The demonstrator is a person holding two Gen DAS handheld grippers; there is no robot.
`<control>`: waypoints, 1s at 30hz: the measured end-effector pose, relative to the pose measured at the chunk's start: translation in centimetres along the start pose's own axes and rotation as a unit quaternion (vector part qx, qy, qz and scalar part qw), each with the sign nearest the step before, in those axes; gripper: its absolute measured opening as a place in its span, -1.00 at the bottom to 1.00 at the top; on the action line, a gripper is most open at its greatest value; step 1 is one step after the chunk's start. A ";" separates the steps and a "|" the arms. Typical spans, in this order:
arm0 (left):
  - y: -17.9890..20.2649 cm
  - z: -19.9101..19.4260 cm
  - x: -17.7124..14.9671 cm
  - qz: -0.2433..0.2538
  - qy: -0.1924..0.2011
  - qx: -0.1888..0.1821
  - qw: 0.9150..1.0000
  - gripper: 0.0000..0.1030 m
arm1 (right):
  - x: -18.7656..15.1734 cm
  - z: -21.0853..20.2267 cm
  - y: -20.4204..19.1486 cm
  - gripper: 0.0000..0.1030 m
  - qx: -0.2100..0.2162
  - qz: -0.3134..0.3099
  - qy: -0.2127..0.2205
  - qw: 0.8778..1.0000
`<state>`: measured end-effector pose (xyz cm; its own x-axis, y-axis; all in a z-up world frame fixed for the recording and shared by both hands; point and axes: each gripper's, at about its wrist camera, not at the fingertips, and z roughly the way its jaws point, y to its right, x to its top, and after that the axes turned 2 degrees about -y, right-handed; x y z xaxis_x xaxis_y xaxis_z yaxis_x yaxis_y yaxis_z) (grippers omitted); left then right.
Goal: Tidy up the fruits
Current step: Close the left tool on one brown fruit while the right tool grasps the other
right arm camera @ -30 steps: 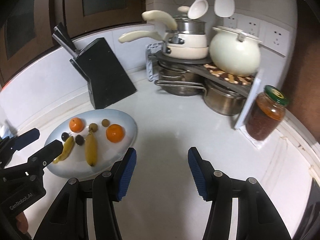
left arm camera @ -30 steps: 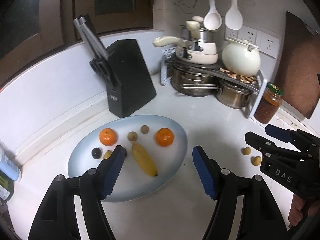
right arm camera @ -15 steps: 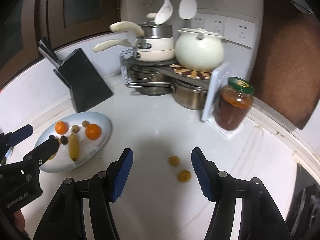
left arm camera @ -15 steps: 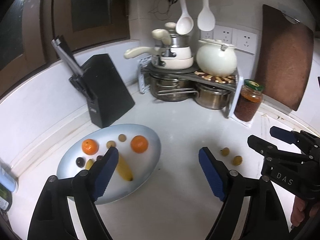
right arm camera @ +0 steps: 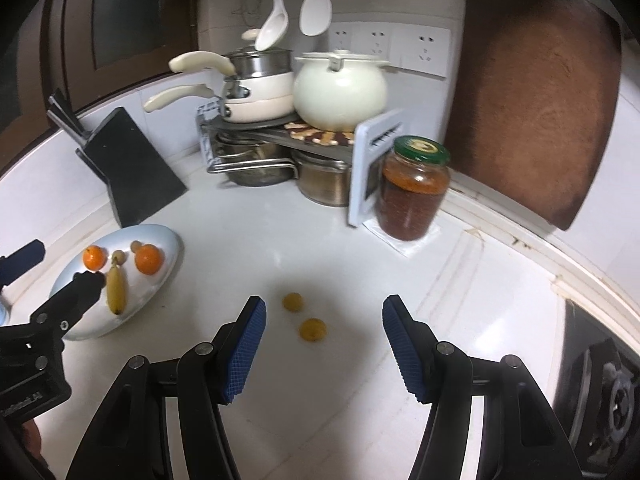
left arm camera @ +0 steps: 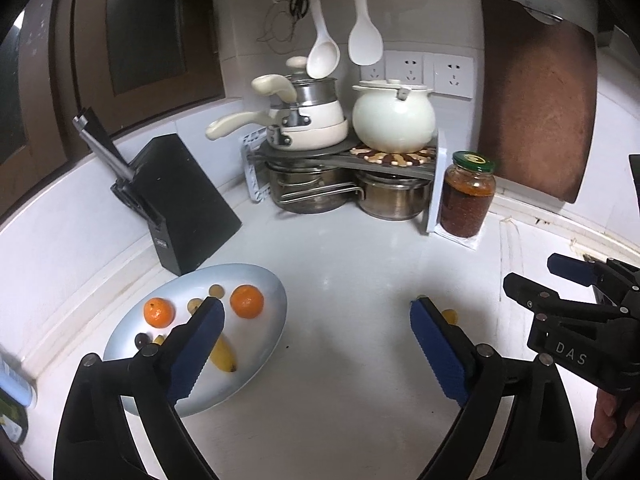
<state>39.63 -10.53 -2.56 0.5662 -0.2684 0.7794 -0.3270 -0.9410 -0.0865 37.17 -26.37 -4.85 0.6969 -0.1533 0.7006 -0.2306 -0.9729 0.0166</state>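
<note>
Plate [right arm camera: 168, 256]: pale oval, at the left on the white surface [right arm camera: 248, 248], just in front of the knife block [right arm camera: 132, 168]. It carries two oranges [right arm camera: 149, 259], a banana [right arm camera: 115, 290] and some small round fruits.
Left gripper [left arm camera: 316, 344]: nothing between its fingers [left arm camera: 196, 350]; they are spreading wider and hover above the plate's right edge and the bare surface beside it.
Loose fruits [right arm camera: 313, 329]: two small yellow round ones lie on the surface, right of the plate and apart from it, close to each other but not touching.
Right gripper [right arm camera: 324, 350]: fingers [right arm camera: 244, 350] held partly apart and empty, framing the nearer loose fruit from above without contact.
Jar [right arm camera: 412, 188]: stands further back on the right, beside the pot rack, well clear.
Risk, rolling: I judge the round fruit may squirt out if the fingers close off-centre, and roll across the smooth surface.
Risk, neighbour: the second fruit sits near enough that a finger coming down could knock it away.
Risk, collision: both grippers work near each other; carrying the fruit to the plate could bump the left one.
Change, view: a second ago the right wrist camera showed no loose fruits; now both lie in front of its fingers.
Change, left fingers: plainly wider than a second ago, and the plate sits further left in that view.
</note>
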 end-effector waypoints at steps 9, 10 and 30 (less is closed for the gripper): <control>1.6 0.7 -0.7 0.029 -0.003 -0.015 0.999 0.84 | -1.4 0.6 1.6 0.20 -0.015 0.011 -0.015 1.000; 1.8 0.8 -0.8 0.033 -0.003 -0.018 0.999 0.84 | -1.6 0.7 1.7 0.20 -0.015 0.012 -0.016 1.000; 2.2 5.3 -1.0 0.046 -0.048 -0.072 0.995 0.48 | -2.9 5.0 1.3 0.20 0.039 0.030 -0.047 0.998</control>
<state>42.41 -13.45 -6.81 0.5959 -0.3777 0.7087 -0.4819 -0.8741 -0.0607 38.26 -28.07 -10.41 0.7444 -0.2238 0.6292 -0.2225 -0.9715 -0.0823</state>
